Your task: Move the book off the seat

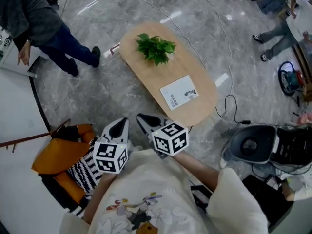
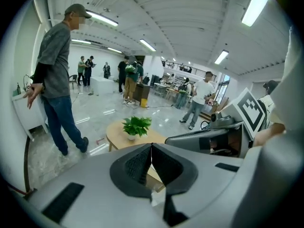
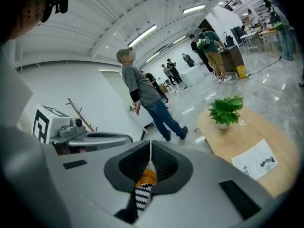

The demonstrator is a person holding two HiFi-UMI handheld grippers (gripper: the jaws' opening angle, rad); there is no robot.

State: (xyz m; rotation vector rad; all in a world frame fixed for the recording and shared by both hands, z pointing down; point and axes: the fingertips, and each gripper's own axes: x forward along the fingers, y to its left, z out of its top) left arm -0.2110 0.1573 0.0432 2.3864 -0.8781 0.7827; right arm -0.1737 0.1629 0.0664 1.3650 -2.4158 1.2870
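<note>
The book [image 1: 179, 93], white-covered, lies flat on the oval wooden table [image 1: 146, 67], near its right end; it also shows in the right gripper view [image 3: 256, 159]. The orange seat [image 1: 56, 156] with a striped cushion [image 1: 84, 172] is at the lower left, with no book on it. My left gripper [image 1: 123, 122] and right gripper [image 1: 141, 117] hang side by side close to my chest, above the floor between seat and table. Both are shut with nothing held. The left gripper's [image 2: 151, 148] tips meet, and so do the right gripper's [image 3: 150, 144].
A potted plant [image 1: 156, 48] stands mid-table. A person in jeans [image 1: 46, 28] stands at the upper left beside a white counter [image 1: 14, 62]. Cables [image 1: 229, 101] run across the floor. A grey round machine [image 1: 251, 143] sits on the right, with other people [image 1: 280, 33] beyond.
</note>
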